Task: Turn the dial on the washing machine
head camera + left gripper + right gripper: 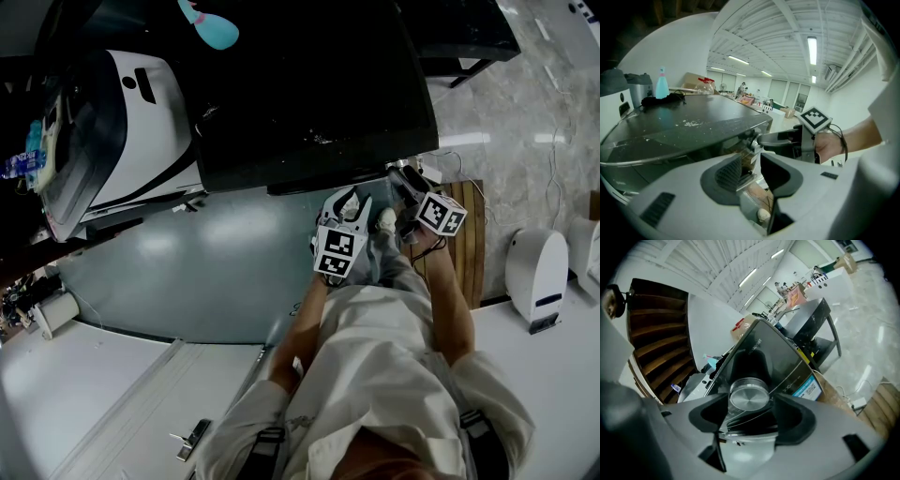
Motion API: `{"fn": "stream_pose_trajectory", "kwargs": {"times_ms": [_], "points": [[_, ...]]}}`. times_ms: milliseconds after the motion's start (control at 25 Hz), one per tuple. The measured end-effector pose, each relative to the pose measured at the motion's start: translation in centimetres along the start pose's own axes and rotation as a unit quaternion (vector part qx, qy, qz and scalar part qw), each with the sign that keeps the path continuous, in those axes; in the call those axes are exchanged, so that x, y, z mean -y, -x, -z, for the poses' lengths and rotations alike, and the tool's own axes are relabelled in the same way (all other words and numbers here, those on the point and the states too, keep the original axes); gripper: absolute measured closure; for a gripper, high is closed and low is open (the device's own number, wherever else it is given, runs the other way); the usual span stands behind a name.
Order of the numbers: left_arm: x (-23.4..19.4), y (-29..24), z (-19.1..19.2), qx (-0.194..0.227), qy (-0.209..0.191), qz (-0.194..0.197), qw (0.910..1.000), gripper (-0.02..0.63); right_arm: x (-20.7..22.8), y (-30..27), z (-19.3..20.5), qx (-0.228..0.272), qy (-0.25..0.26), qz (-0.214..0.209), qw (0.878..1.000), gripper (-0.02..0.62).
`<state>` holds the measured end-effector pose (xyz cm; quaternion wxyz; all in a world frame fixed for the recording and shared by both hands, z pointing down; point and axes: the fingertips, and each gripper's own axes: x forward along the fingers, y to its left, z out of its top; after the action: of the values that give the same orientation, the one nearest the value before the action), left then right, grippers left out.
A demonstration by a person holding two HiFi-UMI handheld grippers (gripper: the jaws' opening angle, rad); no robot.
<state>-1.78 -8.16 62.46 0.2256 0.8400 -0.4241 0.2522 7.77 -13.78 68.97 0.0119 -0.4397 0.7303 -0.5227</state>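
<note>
- Spreads right gripper [751, 405] jaws wide, dial [748, 397] between them, not clamped.
- Shows dial as a round brushed-metal disc, dead ahead, on washer's [790, 357] dark glossy panel.
- Leaves left gripper [751, 169] jaws narrowly parted, empty, near washer's front edge.
- Puts pale-blue bottle [662, 85] far ahead-left of left gripper, atop washer.

We see the dial [749, 397] as a round knob with a flat, brushed-silver face. It stands out from the dark, glossy front of the washer [785, 355], just under the edge of the top (a blue label sits lower on that front). From above, the washer is a black box. Its flat, shiny top is lightly flecked with pale specks and stands level.
</note>
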Motion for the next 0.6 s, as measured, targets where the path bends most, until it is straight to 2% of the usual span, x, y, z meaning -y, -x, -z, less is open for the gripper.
{"fn": "stream_pose_trajectory", "kwargs": {"times_ms": [280,600], "points": [[0.2,-0.1,0.2,-0.002,0.003,0.0,1.0,0.474,-0.9,0.0,-0.3,-0.018,0.093,0.026,0.995,0.29],[0.0,-0.1,0.3,-0.003,0.005,-0.003,1.0,0.474,-1.6,-0.1,-0.5,-0.031,0.196,0.059,0.978,0.291]]}}
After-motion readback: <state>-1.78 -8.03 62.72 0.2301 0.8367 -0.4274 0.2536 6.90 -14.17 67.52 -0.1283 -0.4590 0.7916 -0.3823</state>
